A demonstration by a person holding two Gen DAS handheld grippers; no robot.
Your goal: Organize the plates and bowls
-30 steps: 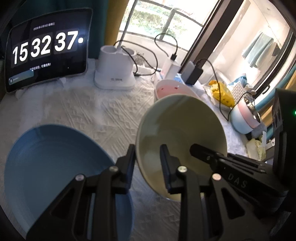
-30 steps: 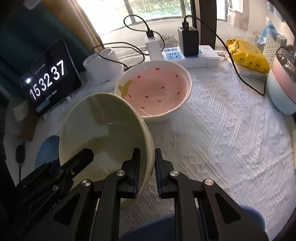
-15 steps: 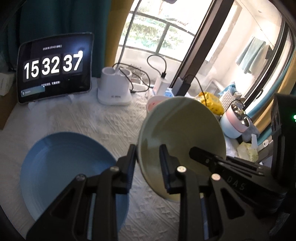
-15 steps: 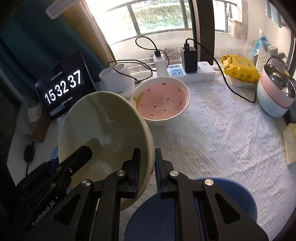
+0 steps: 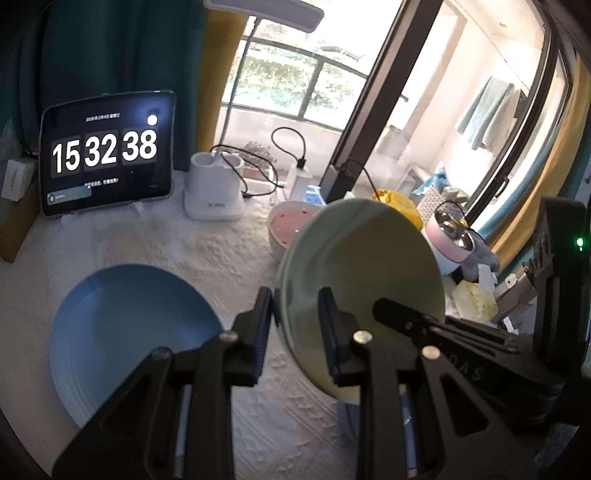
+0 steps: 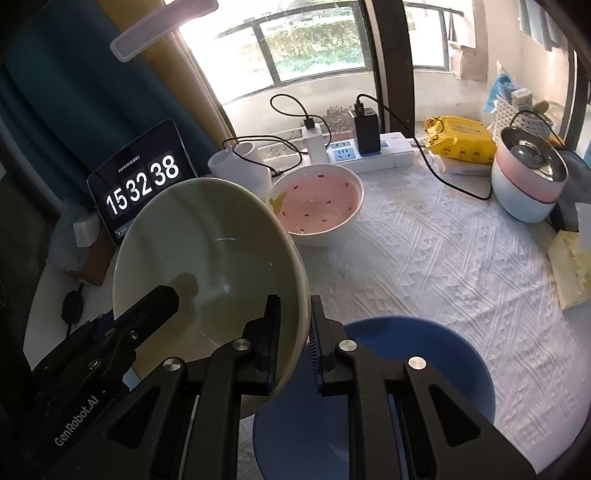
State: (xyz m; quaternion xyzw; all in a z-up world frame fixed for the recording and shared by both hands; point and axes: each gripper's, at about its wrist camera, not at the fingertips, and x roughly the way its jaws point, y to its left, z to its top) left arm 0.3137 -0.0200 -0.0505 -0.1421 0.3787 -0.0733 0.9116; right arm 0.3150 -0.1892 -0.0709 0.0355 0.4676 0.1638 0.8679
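At the far left we see a tablet propped upright, its screen reading 15 32 38. Just right of it stands a white holder with a cable running into it. Farther right along the window a white power strip lies on the white tablecloth, with a white charger and a black adapter plugged in. Right of the strip we find a yellow wipes pack, and beyond it a pink and white pot with a steel inside. A lamp head hangs over the far left. A teal curtain covers the wall behind the tablet.
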